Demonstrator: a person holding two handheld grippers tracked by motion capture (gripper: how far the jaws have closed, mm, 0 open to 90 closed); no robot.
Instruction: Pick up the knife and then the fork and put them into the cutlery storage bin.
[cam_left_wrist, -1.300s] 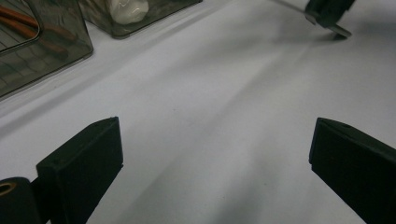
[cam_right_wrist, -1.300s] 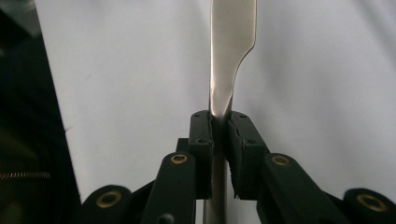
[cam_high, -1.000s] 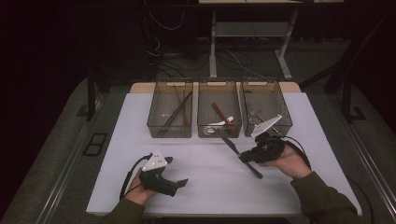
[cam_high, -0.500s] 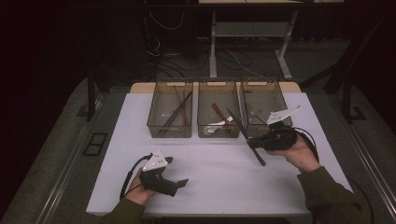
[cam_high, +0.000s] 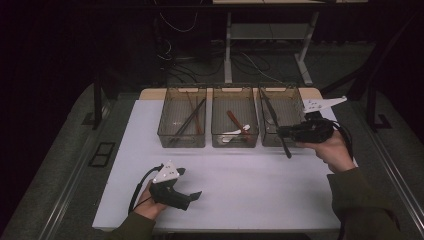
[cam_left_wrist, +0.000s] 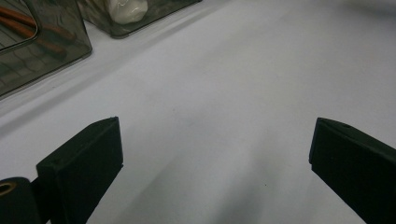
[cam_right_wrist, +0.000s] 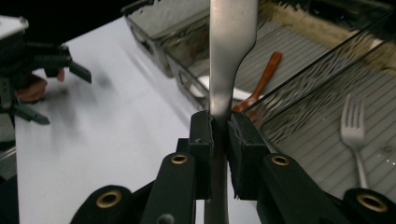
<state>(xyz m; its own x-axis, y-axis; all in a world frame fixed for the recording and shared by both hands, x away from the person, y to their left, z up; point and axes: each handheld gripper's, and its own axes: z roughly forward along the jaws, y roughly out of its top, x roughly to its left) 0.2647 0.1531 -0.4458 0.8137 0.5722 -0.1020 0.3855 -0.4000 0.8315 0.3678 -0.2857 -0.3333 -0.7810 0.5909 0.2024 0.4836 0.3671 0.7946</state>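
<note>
The right gripper is clamping its fingers on a metal utensil over the right bin; the left gripper is holding its fingers apart.

A white tabletop carries three clear plastic bins set side by side in a row along its far edge. The left bin holds long dark and brown sticks, the middle bin a brown-handled utensil and a white one, and the right bin a fork. The near part of the tabletop is bare white surface.
</note>
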